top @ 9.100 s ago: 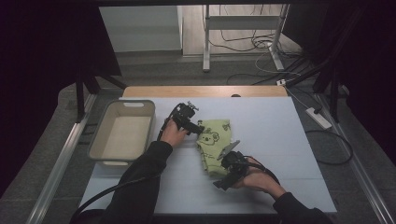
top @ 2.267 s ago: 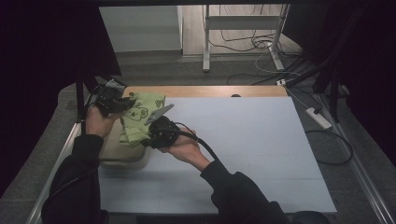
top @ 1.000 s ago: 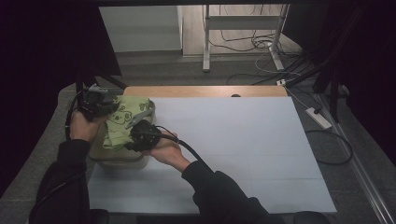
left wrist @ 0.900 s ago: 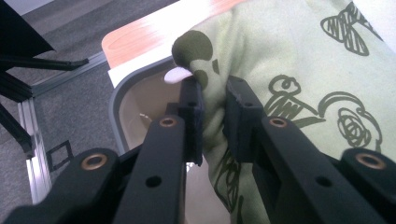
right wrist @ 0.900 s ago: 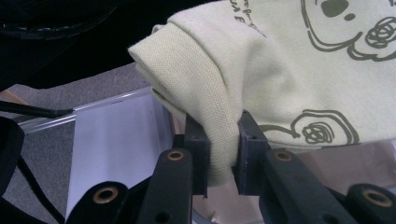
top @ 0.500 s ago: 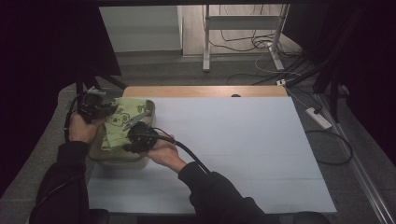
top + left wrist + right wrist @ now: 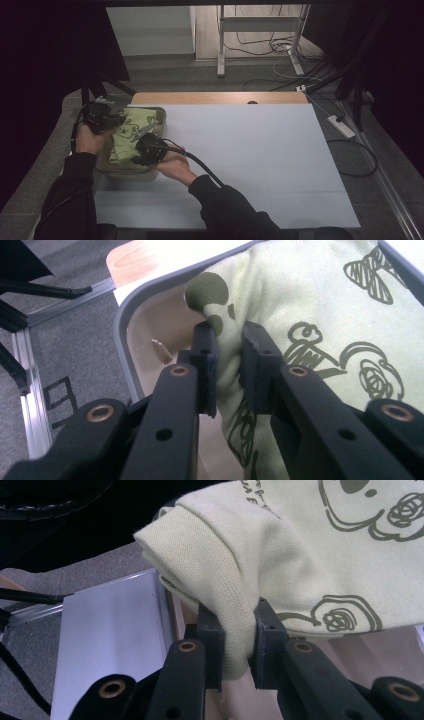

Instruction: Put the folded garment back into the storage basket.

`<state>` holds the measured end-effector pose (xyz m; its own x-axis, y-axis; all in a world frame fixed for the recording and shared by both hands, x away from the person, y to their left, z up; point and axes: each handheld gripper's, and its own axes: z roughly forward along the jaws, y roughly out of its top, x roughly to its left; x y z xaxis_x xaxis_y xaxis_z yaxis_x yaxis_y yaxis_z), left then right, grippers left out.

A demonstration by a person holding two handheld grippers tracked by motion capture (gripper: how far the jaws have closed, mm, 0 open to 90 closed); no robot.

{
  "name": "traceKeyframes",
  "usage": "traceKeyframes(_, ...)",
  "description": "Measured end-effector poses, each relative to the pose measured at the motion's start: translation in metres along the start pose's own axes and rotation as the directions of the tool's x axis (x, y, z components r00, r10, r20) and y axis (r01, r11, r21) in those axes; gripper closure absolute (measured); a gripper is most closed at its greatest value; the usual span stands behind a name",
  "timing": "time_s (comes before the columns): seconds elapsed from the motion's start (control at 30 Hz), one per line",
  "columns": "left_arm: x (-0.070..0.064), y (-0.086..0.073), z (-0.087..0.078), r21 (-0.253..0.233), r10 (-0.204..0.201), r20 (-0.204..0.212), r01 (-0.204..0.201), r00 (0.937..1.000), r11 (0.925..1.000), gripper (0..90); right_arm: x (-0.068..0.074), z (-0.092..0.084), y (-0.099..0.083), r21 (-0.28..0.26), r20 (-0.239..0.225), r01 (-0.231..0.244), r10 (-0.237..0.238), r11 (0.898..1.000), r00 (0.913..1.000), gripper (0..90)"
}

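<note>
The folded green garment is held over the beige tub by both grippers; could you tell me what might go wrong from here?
1. The left gripper and right gripper each pinch only an edge of the folded green garment, so the folds may fall open on release.
2. The garment lies close to the rim of the beige tub and may drape over it rather than settle inside.
</note>
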<state>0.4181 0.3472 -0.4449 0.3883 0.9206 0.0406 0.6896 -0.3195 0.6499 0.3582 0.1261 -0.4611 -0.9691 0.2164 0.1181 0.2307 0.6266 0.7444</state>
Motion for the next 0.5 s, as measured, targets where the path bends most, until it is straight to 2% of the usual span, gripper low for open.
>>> traceKeyframes(0.5, 0.003, -0.005, 0.014, 0.027, -0.012, 0.011, 0.012, 0.9999, 0.9996, 77.3, -0.003, 0.011, -0.007, 0.024, 0.012, -0.013, 0.013, 1.000, 0.9998, 77.5)
